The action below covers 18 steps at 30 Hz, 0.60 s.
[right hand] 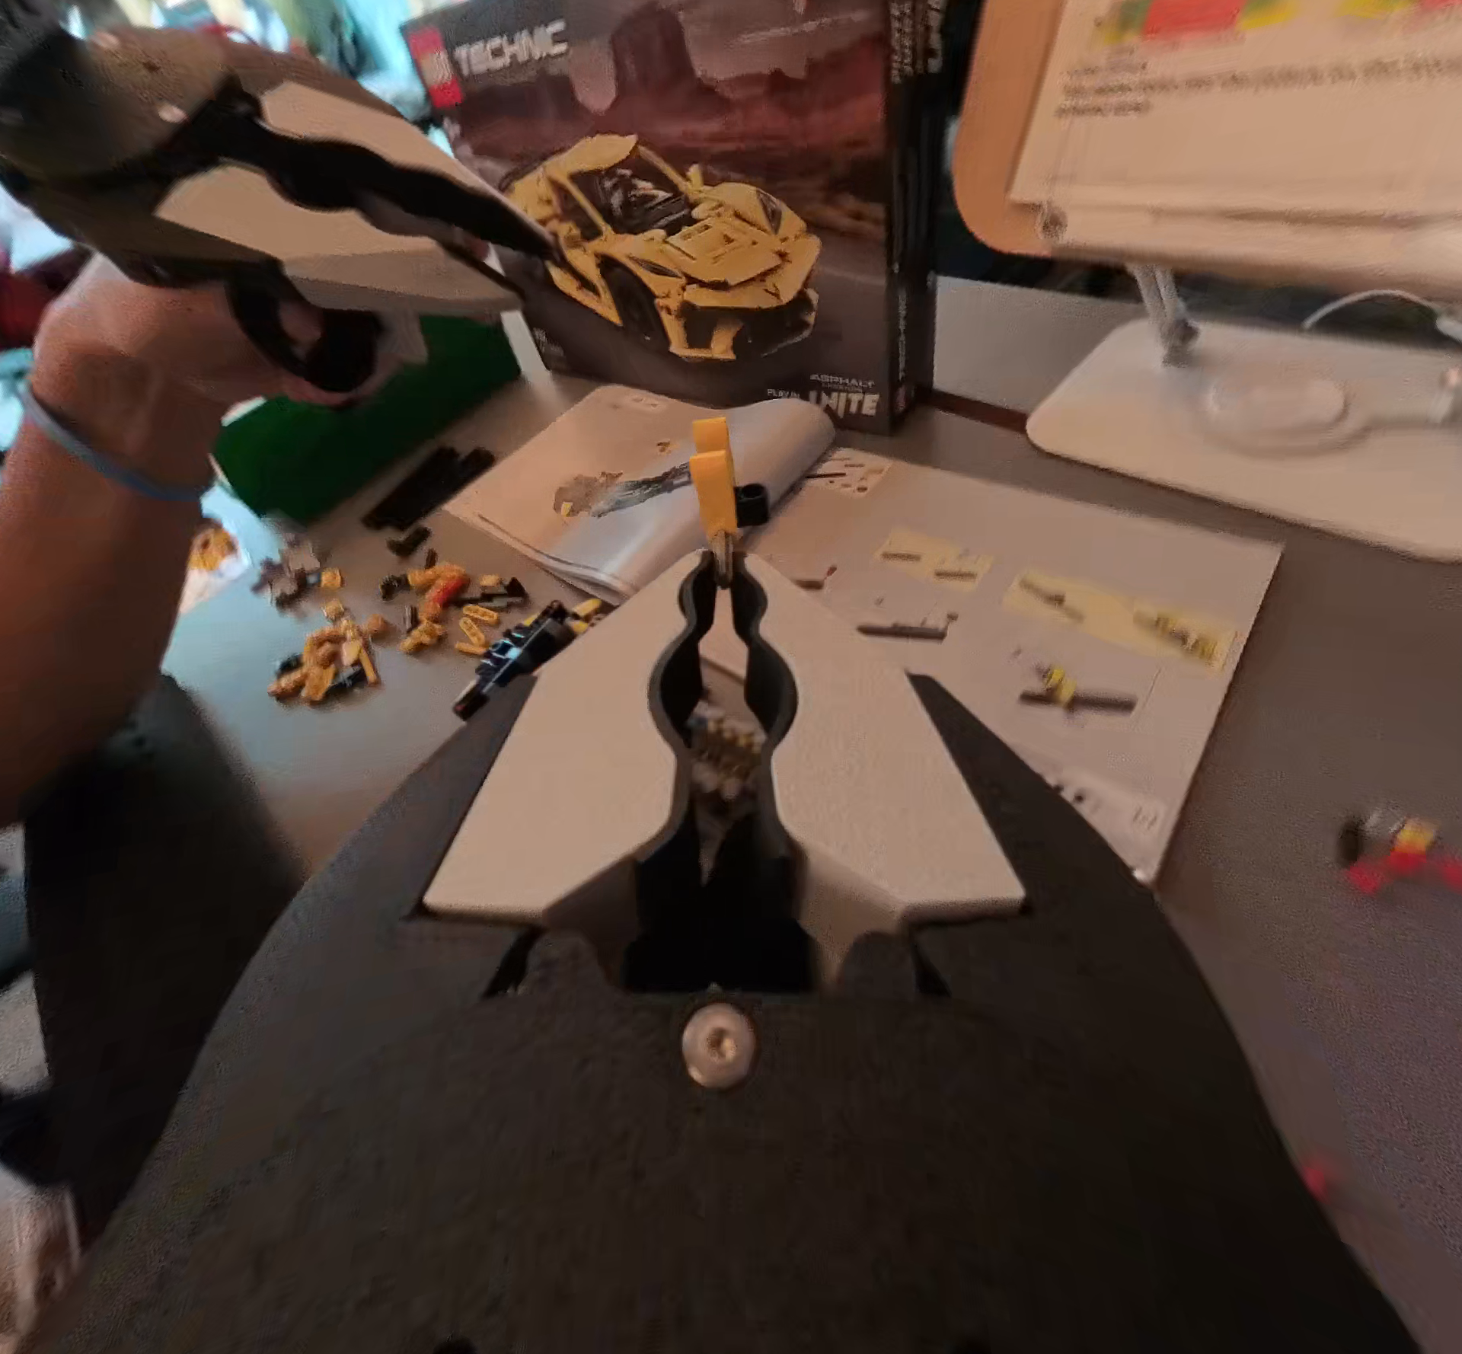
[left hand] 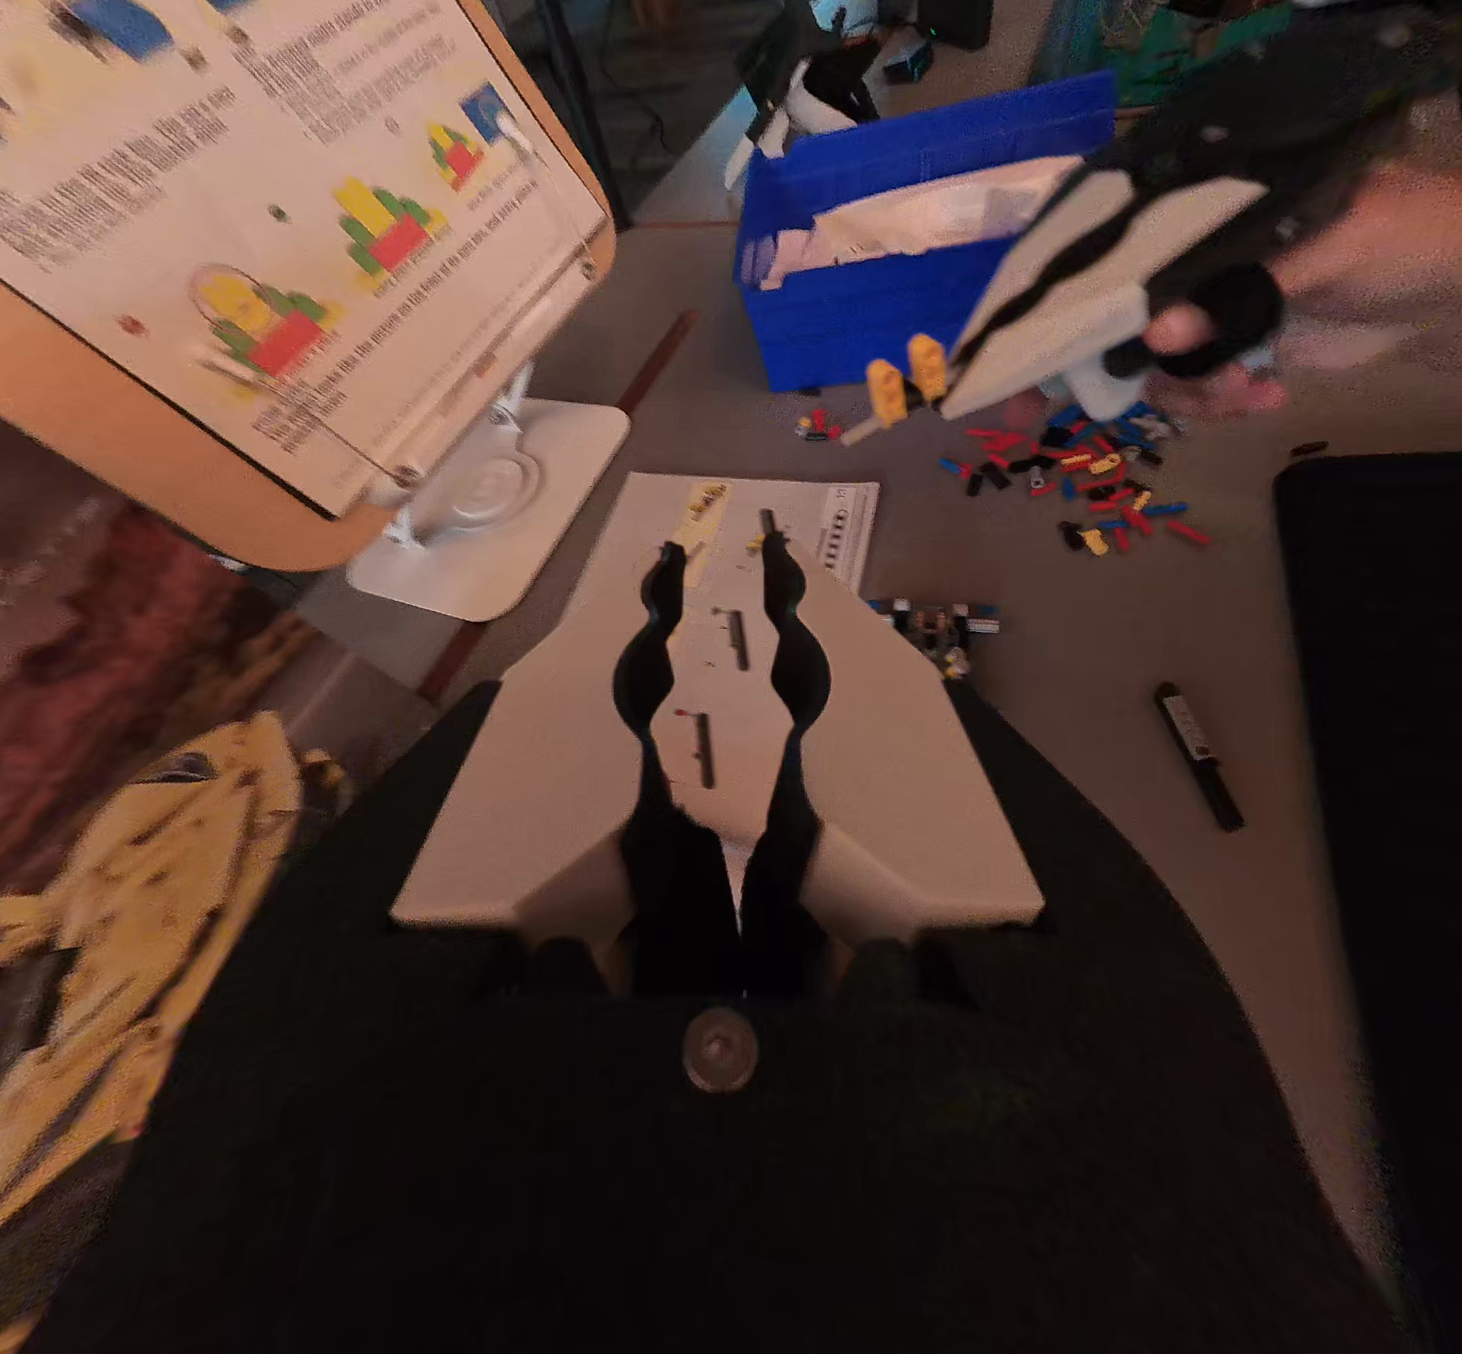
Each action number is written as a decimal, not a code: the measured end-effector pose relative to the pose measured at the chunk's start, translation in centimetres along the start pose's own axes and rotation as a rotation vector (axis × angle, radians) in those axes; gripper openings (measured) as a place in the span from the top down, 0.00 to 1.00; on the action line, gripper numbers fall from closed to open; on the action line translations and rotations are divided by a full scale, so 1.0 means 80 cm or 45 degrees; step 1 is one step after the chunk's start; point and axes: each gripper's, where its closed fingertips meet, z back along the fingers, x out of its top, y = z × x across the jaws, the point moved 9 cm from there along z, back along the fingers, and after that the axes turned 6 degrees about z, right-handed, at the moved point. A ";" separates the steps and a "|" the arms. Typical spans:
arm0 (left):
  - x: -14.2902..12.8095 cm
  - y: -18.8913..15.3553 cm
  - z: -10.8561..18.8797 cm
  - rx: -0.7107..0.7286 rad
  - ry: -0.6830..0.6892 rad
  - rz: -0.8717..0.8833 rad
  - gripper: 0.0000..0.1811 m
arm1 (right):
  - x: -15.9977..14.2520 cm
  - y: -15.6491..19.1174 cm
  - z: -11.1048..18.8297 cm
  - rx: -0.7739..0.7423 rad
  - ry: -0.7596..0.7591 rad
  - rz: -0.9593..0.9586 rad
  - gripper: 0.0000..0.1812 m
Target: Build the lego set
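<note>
My right gripper (right hand: pixel 720 564) is shut on a short grey axle that carries two yellow lego beams (right hand: pixel 714 481), held upright above the open instruction booklet (right hand: pixel 633 477). In the left wrist view the right gripper (left hand: pixel 941 398) is raised at the upper right with the yellow beams (left hand: pixel 906 378) at its tip. My left gripper (left hand: pixel 721 544) is open, hovering over a printed instruction sheet (left hand: pixel 846 525), with nothing between its fingers. It also shows raised at the upper left of the right wrist view (right hand: pixel 546 252). Loose lego pieces (left hand: pixel 1092 477) lie scattered on the grey table.
A blue bin (left hand: pixel 870 303) stands behind the pieces. A tilted instruction board (left hand: pixel 277 169) on a white base (left hand: pixel 506 517) stands left. The lego box (right hand: pixel 712 169) and a green bin (right hand: pixel 356 438) stand at the back. A yellow pile (right hand: pixel 340 651), a small assembly (right hand: pixel 522 651) and a black stick (left hand: pixel 1198 758) lie on the table. About 12 cm separates my left fingertips from my right.
</note>
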 end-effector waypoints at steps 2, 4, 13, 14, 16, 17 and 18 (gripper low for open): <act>-0.012 -0.009 -0.019 -0.119 0.092 0.069 0.86 | -0.031 0.022 0.010 -0.118 -0.066 -0.083 0.99; -0.025 -0.026 -0.035 -0.256 0.195 0.092 0.86 | -0.050 0.047 0.014 -0.118 -0.092 -0.127 0.99; -0.045 -0.089 -0.052 -0.337 0.100 0.416 0.87 | -0.067 0.091 0.026 -0.234 -0.234 -0.181 0.99; -0.052 -0.090 -0.051 -0.338 0.086 0.525 0.87 | -0.068 0.092 0.027 -0.229 -0.274 -0.219 0.99; -0.063 -0.097 -0.052 -0.486 0.003 0.738 0.84 | -0.071 0.098 0.023 -0.137 -0.305 -0.269 0.99; -0.069 -0.100 -0.053 -0.572 -0.045 0.838 0.84 | -0.071 0.102 0.021 -0.070 -0.324 -0.304 0.99; -0.073 -0.100 -0.055 -0.625 -0.104 0.931 0.84 | -0.071 0.104 0.020 -0.021 -0.353 -0.352 0.99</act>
